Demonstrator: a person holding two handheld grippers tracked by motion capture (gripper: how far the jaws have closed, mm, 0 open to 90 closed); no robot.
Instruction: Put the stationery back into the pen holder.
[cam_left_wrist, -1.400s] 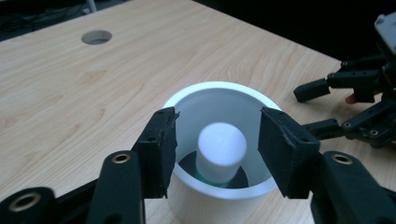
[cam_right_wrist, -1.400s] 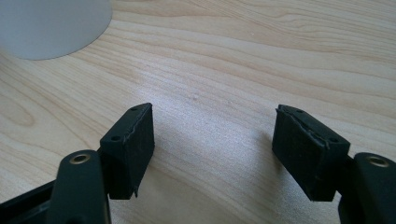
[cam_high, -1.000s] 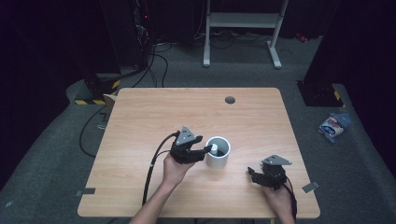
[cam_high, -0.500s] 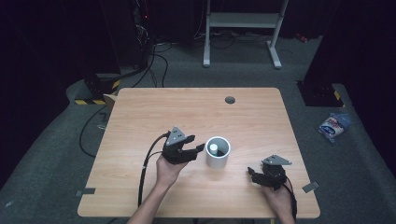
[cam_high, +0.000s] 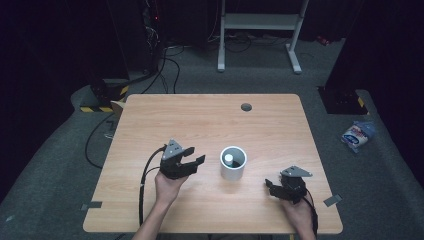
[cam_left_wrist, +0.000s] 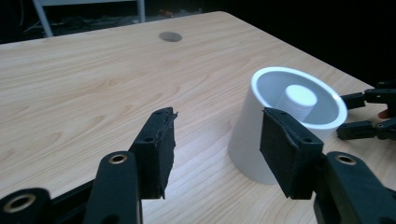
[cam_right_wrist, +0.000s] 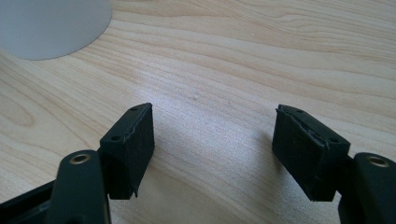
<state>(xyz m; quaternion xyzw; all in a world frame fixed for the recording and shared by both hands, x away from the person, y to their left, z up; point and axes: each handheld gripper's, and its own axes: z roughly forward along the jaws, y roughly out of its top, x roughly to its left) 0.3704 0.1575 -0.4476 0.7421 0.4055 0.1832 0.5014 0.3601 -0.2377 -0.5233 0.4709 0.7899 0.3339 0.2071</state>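
A white cup (cam_high: 233, 163) stands just below centre of the table (cam_high: 210, 120), a small white cylinder (cam_high: 228, 159) upright inside it. The left gripper (cam_high: 192, 157), jaws spread and empty, hovers just left of the cup. The right gripper (cam_high: 271, 186), also spread, sits at lower right. It looks like a pause between steps; any next grasp would need closing in around the cup.

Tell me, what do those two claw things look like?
Each tool is black, with two flat-padded jaws and a grey three-cornered plate on top. The left tool trails a black cable over the table; the right tool has one too. Forearms are bare.
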